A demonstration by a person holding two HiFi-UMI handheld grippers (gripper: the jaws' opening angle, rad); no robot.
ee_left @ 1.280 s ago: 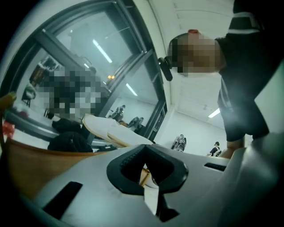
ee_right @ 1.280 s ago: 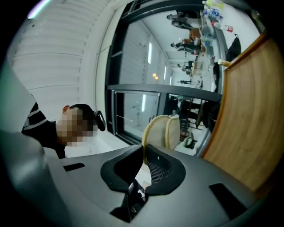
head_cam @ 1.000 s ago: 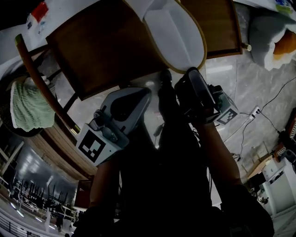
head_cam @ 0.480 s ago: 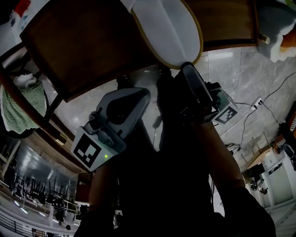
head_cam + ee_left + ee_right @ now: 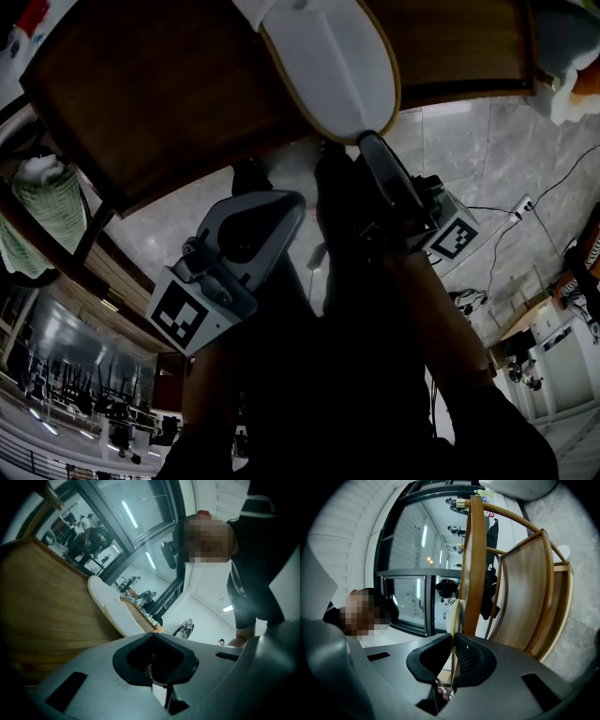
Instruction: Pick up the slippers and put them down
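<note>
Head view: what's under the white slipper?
A wooden chair seat lies under the slipper, whose near end the right gripper pinches. The seat part beneath it is covered; whether they touch can't be told.

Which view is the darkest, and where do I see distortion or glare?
Head view: darkest, the person's body nearly black, only the slipper and floor bright. Left gripper view: window reflections, the left gripper soft up close. Right gripper view: strong fisheye, chair rails bowed, black corners.
</note>
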